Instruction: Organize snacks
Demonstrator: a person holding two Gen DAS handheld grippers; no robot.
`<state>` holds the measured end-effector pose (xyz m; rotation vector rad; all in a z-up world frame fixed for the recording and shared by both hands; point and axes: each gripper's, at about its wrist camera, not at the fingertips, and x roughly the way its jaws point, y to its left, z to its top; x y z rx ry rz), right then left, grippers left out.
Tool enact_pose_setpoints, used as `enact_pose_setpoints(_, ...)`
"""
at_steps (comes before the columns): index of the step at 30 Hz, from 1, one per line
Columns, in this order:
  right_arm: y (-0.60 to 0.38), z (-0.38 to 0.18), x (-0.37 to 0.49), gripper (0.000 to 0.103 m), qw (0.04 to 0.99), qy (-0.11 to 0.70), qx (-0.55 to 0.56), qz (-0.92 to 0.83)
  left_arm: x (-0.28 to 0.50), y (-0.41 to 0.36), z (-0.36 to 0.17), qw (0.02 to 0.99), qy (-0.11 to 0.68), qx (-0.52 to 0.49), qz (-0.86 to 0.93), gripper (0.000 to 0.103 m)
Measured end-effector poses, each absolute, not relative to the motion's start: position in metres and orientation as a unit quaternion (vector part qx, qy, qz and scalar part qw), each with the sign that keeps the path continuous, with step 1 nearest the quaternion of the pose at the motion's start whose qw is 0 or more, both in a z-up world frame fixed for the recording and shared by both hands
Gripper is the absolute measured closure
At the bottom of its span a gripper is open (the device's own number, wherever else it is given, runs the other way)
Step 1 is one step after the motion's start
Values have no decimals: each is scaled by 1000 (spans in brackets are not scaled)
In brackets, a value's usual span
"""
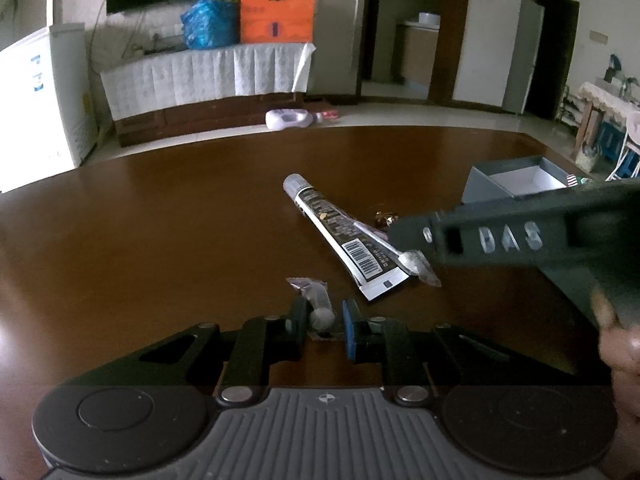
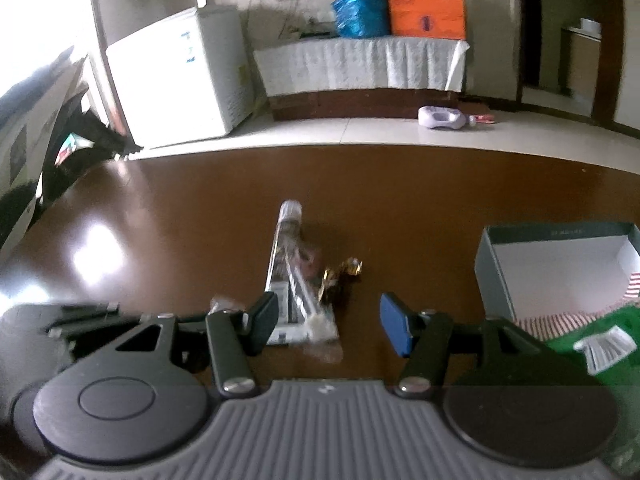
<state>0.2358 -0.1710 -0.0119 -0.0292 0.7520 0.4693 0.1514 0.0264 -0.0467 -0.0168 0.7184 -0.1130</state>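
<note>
On the brown table [image 1: 160,240] lies a black-and-white tube [image 1: 340,232], cap pointing away. My left gripper [image 1: 325,318] is shut on a small candy in a greyish-purple wrapper [image 1: 318,304], low at the near edge. My right gripper [image 2: 330,326] stands open over the tube's flat near end [image 2: 282,320], with a clear-wrapped stick [image 2: 316,320] lying between its fingers, untouched. A gold-wrapped candy [image 2: 340,276] rests just right of the tube. In the left wrist view, the right gripper's dark finger [image 1: 412,236] reaches in from the right above the tube.
A grey box with a white inside [image 2: 494,276] stands at the right, holding a green and red-striped packet [image 2: 580,332]. A hand [image 1: 620,348] shows at the right edge. Beyond the table are a white fridge [image 2: 180,68], a cloth-covered sideboard [image 2: 360,64] and a purple bottle [image 2: 444,118] on the floor.
</note>
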Motion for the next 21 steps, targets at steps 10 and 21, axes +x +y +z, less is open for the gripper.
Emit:
enact_pose_setpoints(10,-149,-18,255,45,919,354,-10,174,149,30,-45,936,348,-7,-57,84)
enact_pose_setpoints(21,-138,-36,263,67,912,375,-19,166,149,31,-47,934,353,-14,-61,83)
